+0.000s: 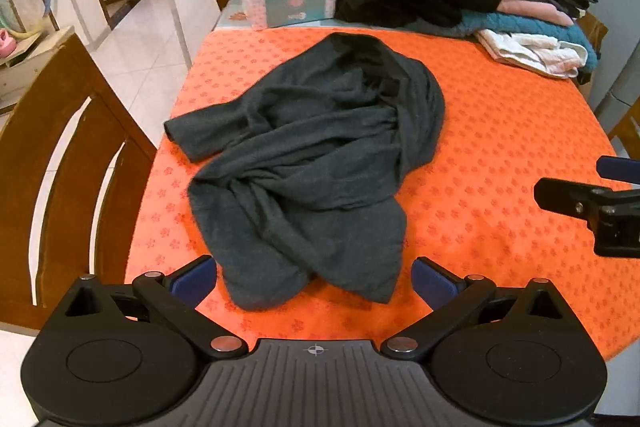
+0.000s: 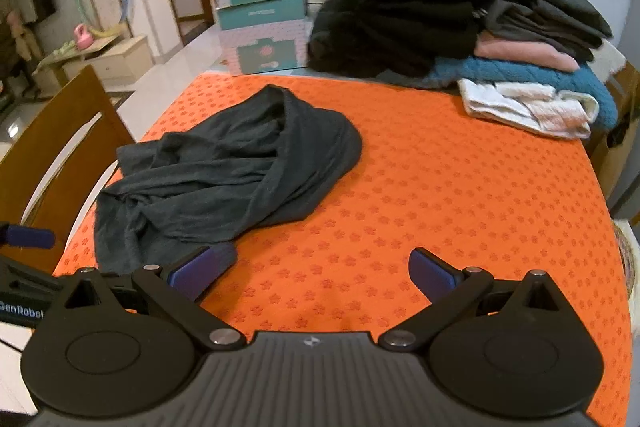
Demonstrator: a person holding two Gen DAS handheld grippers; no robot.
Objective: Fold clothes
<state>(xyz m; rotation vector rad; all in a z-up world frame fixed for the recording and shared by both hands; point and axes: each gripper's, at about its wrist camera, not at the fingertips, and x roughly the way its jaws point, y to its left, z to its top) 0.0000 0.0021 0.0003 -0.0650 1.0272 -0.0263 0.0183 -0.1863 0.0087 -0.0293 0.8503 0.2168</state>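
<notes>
Crumpled dark grey garment (image 1: 312,163) lies left-centre on orange-clothed worktop (image 1: 500,147), unheld; left gripper (image 1: 314,279) spread wide at its near hem, right gripper (image 2: 320,271) equally wide, empty, over bare cloth beside it.

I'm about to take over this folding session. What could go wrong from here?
The dark grey garment lies crumpled and twisted, so the open left tongs may pinch several layers at once and drag the whole bundle. Its sleeve sits near the edge of the orange tablecloth, so a pull could tip it off. Spreading it wide may bump the folded clothes pile.
</notes>
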